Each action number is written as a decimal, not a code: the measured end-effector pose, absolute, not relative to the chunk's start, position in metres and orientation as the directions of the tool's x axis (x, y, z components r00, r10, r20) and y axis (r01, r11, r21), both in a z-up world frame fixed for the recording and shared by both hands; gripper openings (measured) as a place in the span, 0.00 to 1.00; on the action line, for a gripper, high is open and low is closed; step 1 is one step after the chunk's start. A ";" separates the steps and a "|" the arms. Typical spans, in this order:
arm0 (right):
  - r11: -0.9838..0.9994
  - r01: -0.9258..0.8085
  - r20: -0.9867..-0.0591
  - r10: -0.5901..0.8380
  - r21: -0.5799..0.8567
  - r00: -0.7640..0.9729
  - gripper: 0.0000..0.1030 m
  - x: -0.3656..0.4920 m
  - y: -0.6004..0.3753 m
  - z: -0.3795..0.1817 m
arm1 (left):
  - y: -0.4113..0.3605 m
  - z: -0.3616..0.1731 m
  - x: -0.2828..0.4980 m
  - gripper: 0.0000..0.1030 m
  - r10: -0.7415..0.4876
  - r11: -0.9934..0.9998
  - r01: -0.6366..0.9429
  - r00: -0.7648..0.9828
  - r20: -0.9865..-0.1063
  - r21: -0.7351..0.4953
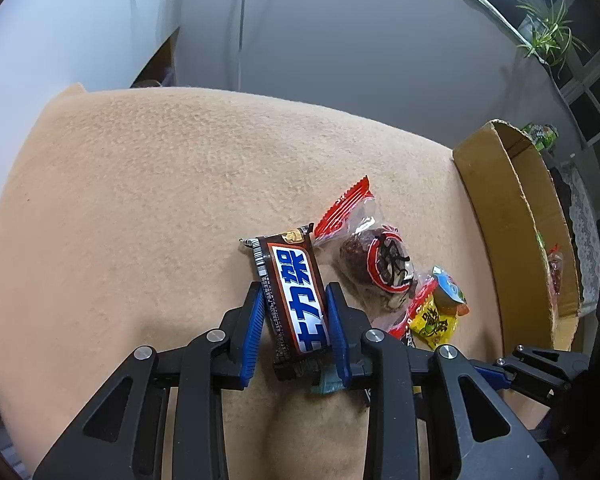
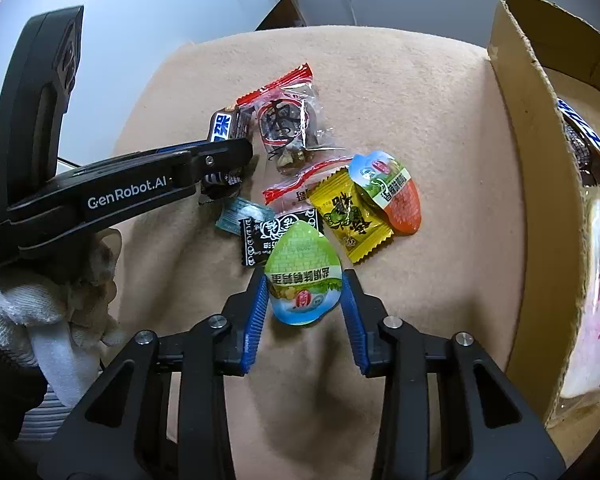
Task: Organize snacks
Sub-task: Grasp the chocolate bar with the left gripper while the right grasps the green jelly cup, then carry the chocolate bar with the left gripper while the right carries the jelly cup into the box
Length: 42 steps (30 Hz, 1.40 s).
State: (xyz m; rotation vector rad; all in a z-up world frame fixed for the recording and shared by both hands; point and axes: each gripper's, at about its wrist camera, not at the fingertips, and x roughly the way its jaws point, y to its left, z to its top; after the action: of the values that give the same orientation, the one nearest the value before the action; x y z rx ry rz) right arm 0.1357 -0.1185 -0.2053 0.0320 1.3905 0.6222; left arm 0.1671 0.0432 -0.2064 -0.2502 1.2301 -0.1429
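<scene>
A brown chocolate bar (image 1: 292,264) with a blue-and-white label sits between the blue pads of my left gripper (image 1: 294,292), which is shut on it. In the right wrist view, that left gripper (image 2: 228,152) reaches in from the left over the same bar (image 2: 224,126). My right gripper (image 2: 305,280) is shut on a green jelly cup (image 2: 300,256), with a pad against each side. Both snacks are at the edge of a small pile on the beige cloth (image 2: 440,100).
The pile holds a red-sealed date packet (image 2: 288,120), a yellow candy (image 2: 350,216), an orange jelly cup (image 2: 392,192), a black candy (image 2: 268,236) and a teal wrapper (image 2: 240,216). A cardboard box (image 2: 540,160) on the right holds more snacks. A gloved hand (image 2: 40,312) holds the left tool.
</scene>
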 end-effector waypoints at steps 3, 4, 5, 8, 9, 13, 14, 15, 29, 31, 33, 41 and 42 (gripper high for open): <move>0.839 -0.394 -0.901 0.430 0.376 0.055 0.35 0.135 -0.118 -0.202 | 0.047 -0.203 0.162 0.28 -0.242 0.963 -0.029 0.335 -0.910 -0.267; 0.837 -0.395 -0.900 0.433 0.378 0.056 0.35 0.135 -0.119 -0.200 | 0.048 -0.202 0.160 0.28 -0.243 0.963 -0.028 0.337 -0.909 -0.268; 0.837 -0.397 -0.900 0.431 0.377 0.056 0.35 0.134 -0.122 -0.199 | 0.049 -0.200 0.159 0.28 -0.243 0.963 -0.027 0.340 -0.909 -0.267; 0.837 -0.393 -0.900 0.433 0.380 0.053 0.33 0.135 -0.124 -0.198 | 0.051 -0.198 0.155 0.28 -0.240 0.964 -0.025 0.347 -0.907 -0.265; 0.836 -0.392 -0.898 0.436 0.383 0.053 0.33 0.134 -0.125 -0.197 | 0.052 -0.196 0.157 0.28 -0.240 0.964 -0.027 0.348 -0.906 -0.266; 0.831 -0.390 -0.888 0.455 0.397 0.067 0.33 0.129 -0.133 -0.186 | 0.053 -0.191 0.152 0.28 -0.240 0.963 -0.027 0.358 -0.903 -0.267; 0.829 -0.388 -0.884 0.462 0.402 0.071 0.33 0.129 -0.136 -0.183 | 0.051 -0.189 0.157 0.28 -0.241 0.963 -0.025 0.360 -0.901 -0.267; 0.827 -0.386 -0.880 0.470 0.408 0.076 0.33 0.128 -0.139 -0.178 | 0.051 -0.187 0.157 0.28 -0.242 0.963 -0.022 0.363 -0.900 -0.268; 0.843 -0.336 -0.837 0.504 0.421 0.215 0.33 0.139 -0.221 -0.115 | 0.022 -0.150 0.161 0.28 -0.313 0.946 0.059 0.408 -0.858 -0.318; 0.852 -0.322 -0.834 0.496 0.414 0.242 0.33 0.145 -0.235 -0.107 | 0.010 -0.145 0.165 0.28 -0.329 0.942 0.081 0.410 -0.851 -0.325; 0.864 -0.307 -0.834 0.481 0.399 0.271 0.33 0.153 -0.250 -0.101 | 0.001 -0.141 0.168 0.28 -0.340 0.939 0.097 0.412 -0.845 -0.330; 0.908 -0.237 -0.836 0.412 0.345 0.363 0.33 0.185 -0.288 -0.083 | -0.043 -0.128 0.184 0.28 -0.392 0.920 0.170 0.410 -0.824 -0.353; 0.913 -0.225 -0.837 0.403 0.341 0.371 0.33 0.190 -0.294 -0.082 | -0.046 -0.127 0.185 0.28 -0.395 0.919 0.175 0.410 -0.822 -0.354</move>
State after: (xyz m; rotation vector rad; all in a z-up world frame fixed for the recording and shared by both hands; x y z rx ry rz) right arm 0.1900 -0.2942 -0.0823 0.1801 1.1219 0.4054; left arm 0.1848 -0.0456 -0.1268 -0.2261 1.0923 -0.3631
